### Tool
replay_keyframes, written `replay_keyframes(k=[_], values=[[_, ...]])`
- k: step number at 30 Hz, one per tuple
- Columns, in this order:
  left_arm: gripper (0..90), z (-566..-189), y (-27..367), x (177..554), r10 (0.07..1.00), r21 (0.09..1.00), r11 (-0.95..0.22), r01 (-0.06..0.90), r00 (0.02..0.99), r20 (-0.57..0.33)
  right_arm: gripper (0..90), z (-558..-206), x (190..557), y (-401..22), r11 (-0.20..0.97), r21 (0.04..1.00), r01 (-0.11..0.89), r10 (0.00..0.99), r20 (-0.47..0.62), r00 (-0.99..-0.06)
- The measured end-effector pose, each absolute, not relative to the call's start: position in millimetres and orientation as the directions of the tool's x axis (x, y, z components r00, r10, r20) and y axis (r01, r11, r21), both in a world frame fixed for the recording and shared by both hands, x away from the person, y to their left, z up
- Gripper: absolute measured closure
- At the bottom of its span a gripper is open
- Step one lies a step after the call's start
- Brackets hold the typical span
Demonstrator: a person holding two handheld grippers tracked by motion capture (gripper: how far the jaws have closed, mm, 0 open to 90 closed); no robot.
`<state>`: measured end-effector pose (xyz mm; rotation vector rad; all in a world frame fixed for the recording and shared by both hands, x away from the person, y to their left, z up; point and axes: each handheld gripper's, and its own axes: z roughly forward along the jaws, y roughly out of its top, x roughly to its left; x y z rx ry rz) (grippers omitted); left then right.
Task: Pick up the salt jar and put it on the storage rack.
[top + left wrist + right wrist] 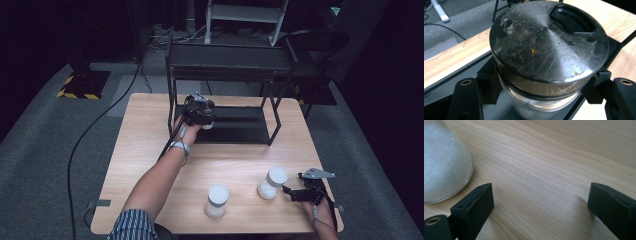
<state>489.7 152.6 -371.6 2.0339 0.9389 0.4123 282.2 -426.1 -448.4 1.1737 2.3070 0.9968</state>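
Jar point(541, 105), clear glass under a round, scuffed black lid point(546, 42), clamped at the neck by the left gripper point(200, 114) over the black metal rack's point(235, 127) low shelf. Right gripper point(306, 192) rests spread and empty on pale grained wood table point(240, 165), beside a white-filled jar point(271, 183).

Three jars in all: two white-lidded point(218, 200) point(272, 182), filled with white powder, standing on the surface point(145, 150); one black-lidded point(546, 42), clamped in a hand-held gripper point(200, 112). Two hand-held grippers, the second point(306, 192) near the right jar. One black metal rack point(225, 65) at the far edge. One surface.
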Motion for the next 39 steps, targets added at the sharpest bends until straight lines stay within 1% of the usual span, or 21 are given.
replay_keyframes(k=[8,22,27,34,35,37,39], values=[[30.0,-387.5,151.6,494.4,0.756,0.786,-0.366,0.498,0.651,-0.061,6.5,-448.4,282.2,-426.1,0.404,0.730,0.551,0.810,-0.005,-0.586],[30.0,-393.4,149.8,499.4,0.769,0.760,-0.381,0.526,0.637,-0.056,6.5,-448.4,282.1,-426.0,0.403,0.730,0.552,0.810,-0.005,-0.586],[30.0,-394.9,148.5,500.9,0.770,0.747,-0.399,0.532,0.637,-0.042,6.6,-448.3,282.1,-426.0,0.403,0.730,0.552,0.810,-0.005,-0.586],[29.7,-395.3,144.6,498.0,0.776,0.750,-0.405,0.523,0.630,-0.021,6.5,-448.3,282.2,-426.0,0.403,0.730,0.552,0.810,-0.004,-0.586],[28.2,-394.6,143.6,496.2,0.776,0.754,-0.409,0.514,0.630,-0.009,6.6,-448.3,282.2,-426.0,0.403,0.730,0.552,0.811,-0.004,-0.586],[20.9,-392.1,143.9,492.0,0.775,0.769,-0.406,0.495,0.632,0.002,6.5,-448.3,282.2,-426.0,0.403,0.730,0.552,0.810,-0.004,-0.586],[18.8,-388.2,146.1,488.0,0.772,0.783,-0.398,0.478,0.636,0.003,6.5,-448.4,282.2,-426.1,0.404,0.730,0.551,0.810,-0.005,-0.586]])
